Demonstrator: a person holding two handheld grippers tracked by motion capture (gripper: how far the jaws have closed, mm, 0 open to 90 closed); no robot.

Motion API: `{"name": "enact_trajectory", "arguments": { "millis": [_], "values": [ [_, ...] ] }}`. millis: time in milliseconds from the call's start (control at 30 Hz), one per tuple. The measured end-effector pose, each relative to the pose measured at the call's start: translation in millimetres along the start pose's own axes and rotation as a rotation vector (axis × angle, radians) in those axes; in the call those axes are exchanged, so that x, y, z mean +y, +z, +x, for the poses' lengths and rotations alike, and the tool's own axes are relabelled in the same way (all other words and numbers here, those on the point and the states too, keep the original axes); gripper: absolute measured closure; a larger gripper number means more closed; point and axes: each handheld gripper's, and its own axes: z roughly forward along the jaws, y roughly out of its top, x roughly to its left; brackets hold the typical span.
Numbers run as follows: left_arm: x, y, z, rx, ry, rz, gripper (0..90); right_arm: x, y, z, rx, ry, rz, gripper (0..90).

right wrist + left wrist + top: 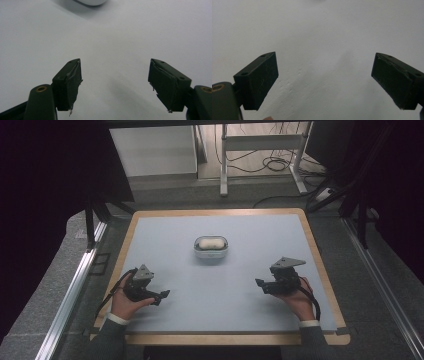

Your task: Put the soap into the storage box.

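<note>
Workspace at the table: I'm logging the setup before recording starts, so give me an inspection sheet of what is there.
Surface: pale blue mat on a table with a light wooden rim; bare apart from one item.
Job's things: small white oval case with a grey rim, closed, at mid-table toward the far side, apart from both grippers.
Clutter: nothing seen.
Grippers: left gripper and right gripper held low over the mat's near half, jaws wide apart, nothing between them.
Cables: a black cable trails from the left gripper; loose black cables on the floor beyond.
Surroundings: grey floor, white metal desk frame, dark curtains.
</note>
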Motion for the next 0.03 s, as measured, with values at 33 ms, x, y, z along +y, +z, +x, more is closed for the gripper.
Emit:
{"name": "enact_trajectory", "arguments": {
  "millis": [33],
  "values": [
    [0.0,0.5,-0.1,-0.002,0.001,0.001,7.5,-1.0,-0.9,-0.8,-0.002,0.002,-0.004,25.4]
  ]
}}
